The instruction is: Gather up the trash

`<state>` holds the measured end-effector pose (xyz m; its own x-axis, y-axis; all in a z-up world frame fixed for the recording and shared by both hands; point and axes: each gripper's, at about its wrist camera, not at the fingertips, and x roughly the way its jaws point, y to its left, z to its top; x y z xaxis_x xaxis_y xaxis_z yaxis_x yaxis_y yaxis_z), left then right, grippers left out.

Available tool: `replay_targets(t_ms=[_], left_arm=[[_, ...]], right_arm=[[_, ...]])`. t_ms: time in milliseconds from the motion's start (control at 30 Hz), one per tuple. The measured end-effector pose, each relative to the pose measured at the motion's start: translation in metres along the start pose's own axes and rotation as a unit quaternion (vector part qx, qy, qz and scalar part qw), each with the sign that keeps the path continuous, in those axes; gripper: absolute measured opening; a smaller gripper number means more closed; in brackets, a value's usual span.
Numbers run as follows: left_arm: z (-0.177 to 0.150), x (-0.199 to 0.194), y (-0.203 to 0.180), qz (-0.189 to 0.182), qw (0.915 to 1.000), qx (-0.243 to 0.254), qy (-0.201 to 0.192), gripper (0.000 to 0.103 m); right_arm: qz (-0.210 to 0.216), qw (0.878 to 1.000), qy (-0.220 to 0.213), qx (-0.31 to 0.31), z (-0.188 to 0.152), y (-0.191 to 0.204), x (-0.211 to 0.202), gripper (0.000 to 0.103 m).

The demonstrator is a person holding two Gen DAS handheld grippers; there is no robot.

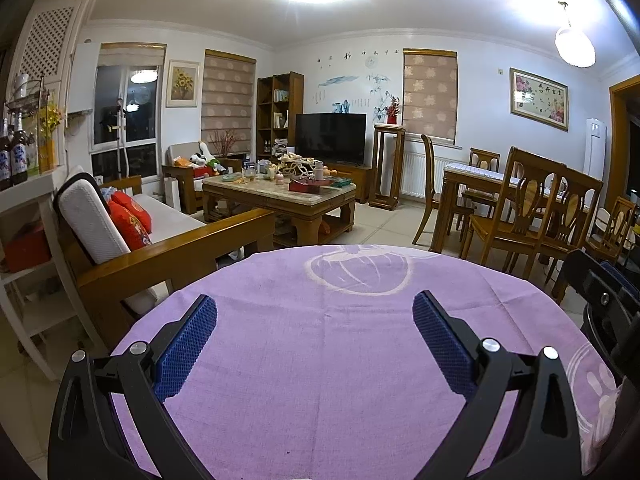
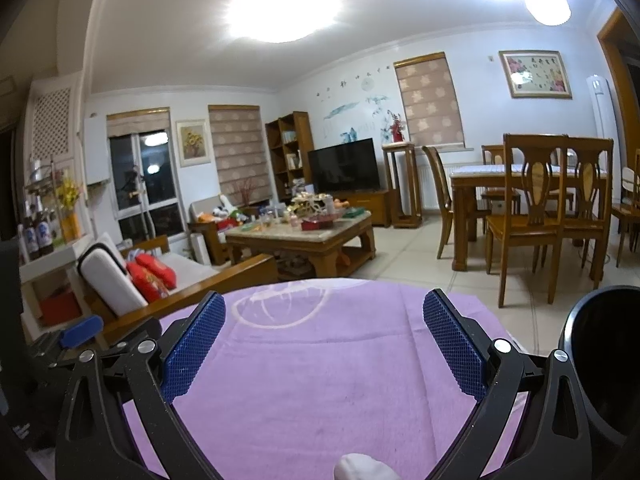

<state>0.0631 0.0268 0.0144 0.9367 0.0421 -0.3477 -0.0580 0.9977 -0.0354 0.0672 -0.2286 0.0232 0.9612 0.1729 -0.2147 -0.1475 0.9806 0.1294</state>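
A purple cloth point(image 1: 320, 360) covers the round table under both grippers. My left gripper point(image 1: 315, 304) hangs open above it with nothing between its blue pads. My right gripper point(image 2: 324, 302) is open too, over the same cloth point(image 2: 320, 380). A small white crumpled thing point(image 2: 360, 467) lies on the cloth at the bottom edge of the right wrist view, behind the fingers. A black round bin point(image 2: 576, 320) stands just right of the right gripper. One blue pad point(image 1: 618, 278) of the right gripper shows at the far right of the left wrist view.
Beyond the table's far edge stand a wooden sofa point(image 1: 172, 248) with red cushions, a cluttered coffee table point(image 1: 280, 196), and a dining table with chairs point(image 1: 520, 208). A white shelf with bottles point(image 1: 16, 160) is on the left. Tiled floor lies between them.
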Motion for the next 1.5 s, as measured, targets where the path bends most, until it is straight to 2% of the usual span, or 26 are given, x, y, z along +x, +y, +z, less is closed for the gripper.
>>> replay_targets(t_ms=[1500], left_arm=[[0.0015, -0.0023, -0.0076, -0.005, 1.0000, 0.003, 0.005, 0.098]], right_arm=[[0.001, 1.000, 0.003, 0.002, 0.0036, -0.0033, -0.0007, 0.098]])
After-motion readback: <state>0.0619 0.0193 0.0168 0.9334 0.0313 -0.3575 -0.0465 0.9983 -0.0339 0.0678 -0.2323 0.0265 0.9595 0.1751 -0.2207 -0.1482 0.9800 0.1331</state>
